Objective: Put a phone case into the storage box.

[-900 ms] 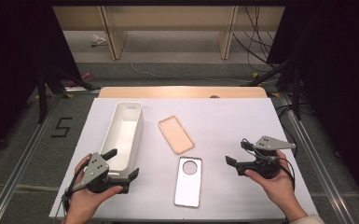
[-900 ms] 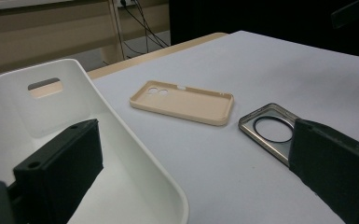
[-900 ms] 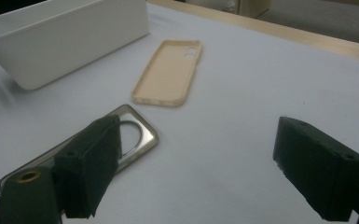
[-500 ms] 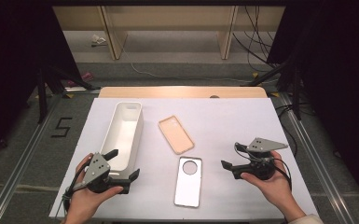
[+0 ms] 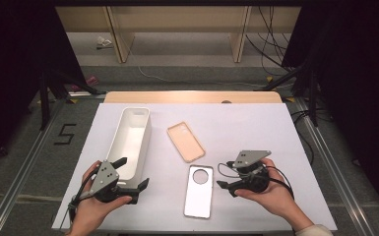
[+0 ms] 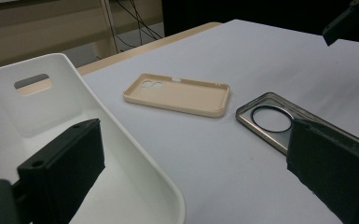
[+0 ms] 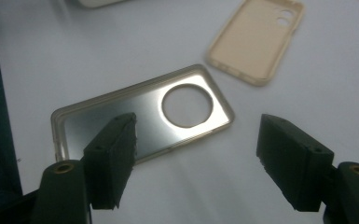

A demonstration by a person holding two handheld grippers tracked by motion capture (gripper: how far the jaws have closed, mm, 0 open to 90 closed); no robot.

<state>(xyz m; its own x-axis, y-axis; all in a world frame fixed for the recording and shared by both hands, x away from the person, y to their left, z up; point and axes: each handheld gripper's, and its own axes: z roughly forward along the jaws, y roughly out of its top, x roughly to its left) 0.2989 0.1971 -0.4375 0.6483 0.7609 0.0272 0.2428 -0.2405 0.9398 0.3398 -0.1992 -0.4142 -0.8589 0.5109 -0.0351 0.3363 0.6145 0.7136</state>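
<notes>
A clear phone case with a round camera hole lies flat near the table's front edge. A beige phone case lies just behind it, inside up. My right gripper stands open just right of the clear case, jaws pointing at it. In the right gripper view my right gripper hangs low over the clear case, nothing between the jaws. My left gripper is open at the near end of the white bin. In the left gripper view my left gripper has one jaw over the bin.
The bin is long, empty and has a handle slot at its far end. The beige case and clear case lie ahead of the left jaws. A wooden strip edges the table's back. Bare white table spreads at the right rear.
My right gripper has moved left and a little nearer, closing in on the clear case. The left gripper and both cases have stayed where they were.
</notes>
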